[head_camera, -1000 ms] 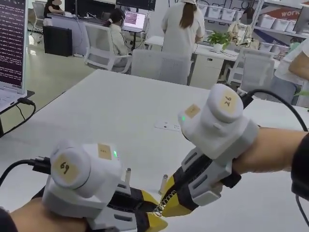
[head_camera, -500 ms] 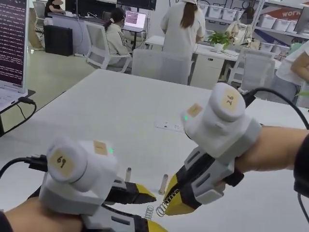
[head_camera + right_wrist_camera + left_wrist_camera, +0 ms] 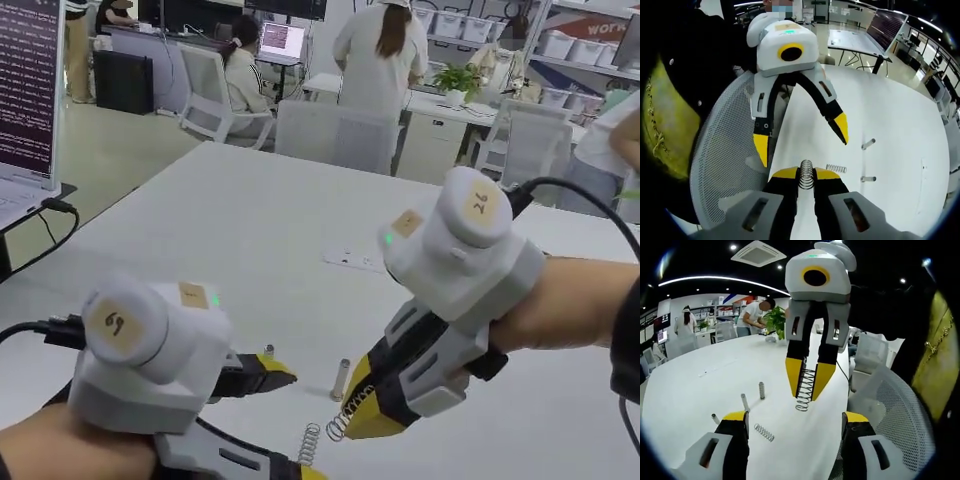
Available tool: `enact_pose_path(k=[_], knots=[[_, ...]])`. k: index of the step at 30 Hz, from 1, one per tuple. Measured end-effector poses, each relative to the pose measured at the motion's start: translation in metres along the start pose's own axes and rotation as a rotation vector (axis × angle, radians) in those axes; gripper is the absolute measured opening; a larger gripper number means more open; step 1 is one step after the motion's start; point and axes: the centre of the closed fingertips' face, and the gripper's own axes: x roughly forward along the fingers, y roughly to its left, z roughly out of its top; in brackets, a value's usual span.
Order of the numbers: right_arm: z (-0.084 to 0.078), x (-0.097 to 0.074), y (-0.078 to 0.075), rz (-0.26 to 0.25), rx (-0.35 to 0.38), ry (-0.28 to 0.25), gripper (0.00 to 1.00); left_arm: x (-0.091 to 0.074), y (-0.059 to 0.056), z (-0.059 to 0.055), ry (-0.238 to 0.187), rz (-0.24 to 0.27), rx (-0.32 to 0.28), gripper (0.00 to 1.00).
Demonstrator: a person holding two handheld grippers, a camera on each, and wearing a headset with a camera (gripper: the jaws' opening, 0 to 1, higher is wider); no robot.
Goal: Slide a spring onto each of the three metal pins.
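- White table (image 3: 250, 230) up front, busy office with people behind.
- Right gripper (image 3: 806, 174) has its jaws clamped on a spring (image 3: 804, 384), which hangs tilted just above the table.
- Left gripper (image 3: 795, 416) faces it, jaws spread wide.
- Second spring (image 3: 763, 432) lies flat on the table, near three upright pins (image 3: 745, 402).

White bench (image 3: 250, 220) — pale chairs (image 3: 330, 135) at its far edge, potted plant (image 3: 455, 80) and bin shelves (image 3: 590, 45) beyond it, lit screen (image 3: 25, 90) off its left side — ceiling spotlights (image 3: 732, 247) above.
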Motion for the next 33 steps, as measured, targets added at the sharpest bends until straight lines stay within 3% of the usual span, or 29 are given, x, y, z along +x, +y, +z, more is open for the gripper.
enact_pose_path(k=[4,13,20,33], knots=[[0.001,0.0,0.0,-0.002,-0.001,-0.001,0.08,-0.003,0.004,-0.001,-0.008,0.02,-0.011,0.83],[-0.001,0.0,-0.002,-0.006,-0.001,0.005,0.08,-0.007,0.01,0.0,-0.026,0.056,-0.031,0.94],[-0.003,-0.001,-0.005,-0.009,0.004,0.009,0.08,-0.02,0.016,-0.003,-0.038,0.063,-0.037,0.94],[-0.006,-0.005,-0.016,-0.024,0.012,0.022,0.08,-0.053,0.033,-0.017,-0.05,0.152,-0.06,0.92]])
